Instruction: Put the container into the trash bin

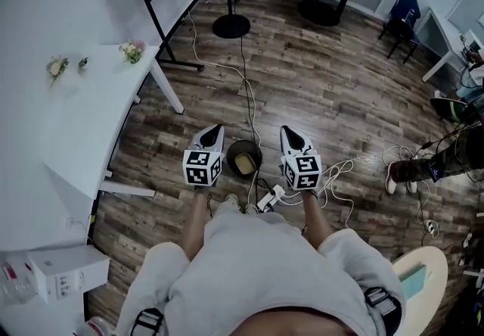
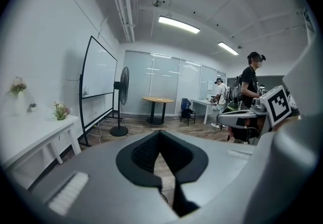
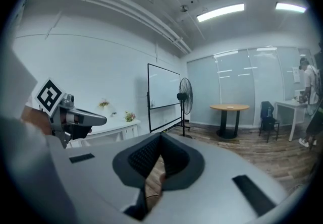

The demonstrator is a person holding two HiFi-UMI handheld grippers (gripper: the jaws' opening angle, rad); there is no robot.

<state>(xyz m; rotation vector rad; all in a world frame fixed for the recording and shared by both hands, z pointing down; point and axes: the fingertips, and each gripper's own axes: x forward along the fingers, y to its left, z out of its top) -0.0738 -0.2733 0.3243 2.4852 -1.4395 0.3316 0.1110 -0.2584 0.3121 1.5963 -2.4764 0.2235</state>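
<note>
- Two claws, both mine, both empty. The left claw (image 1: 217, 130) has its jaws pinched together with nothing between them. The right claw (image 1: 286, 131) is the same, closed on air.
- The trash bin (image 1: 229, 153) stands on the wood floor (image 1: 318, 92), between the two claws and below them, just ahead of my feet.
- The container (image 1: 243, 166) is the pale yellowish thing lying inside the bin. It is too small in the head view to make out its shape.
- Why the claws are like this: I judge the drop is done, so there is nothing left to hold and the jaws are closed. Each claw flanks the bin, one on either side.
- Both claws point out across the room, not down. Their own views show the whiteboard (image 2: 98, 74), the fan (image 2: 122, 99) and the round table (image 2: 157, 101), and neither shows the bin.
- A power strip (image 1: 271, 197) with white cables lies on the floor just beside the bin, on my side. I would watch my feet there.
- The white desk (image 1: 68, 122) on my left, with small flowers (image 1: 133, 50), is well apart from the bin and not involved.
</note>
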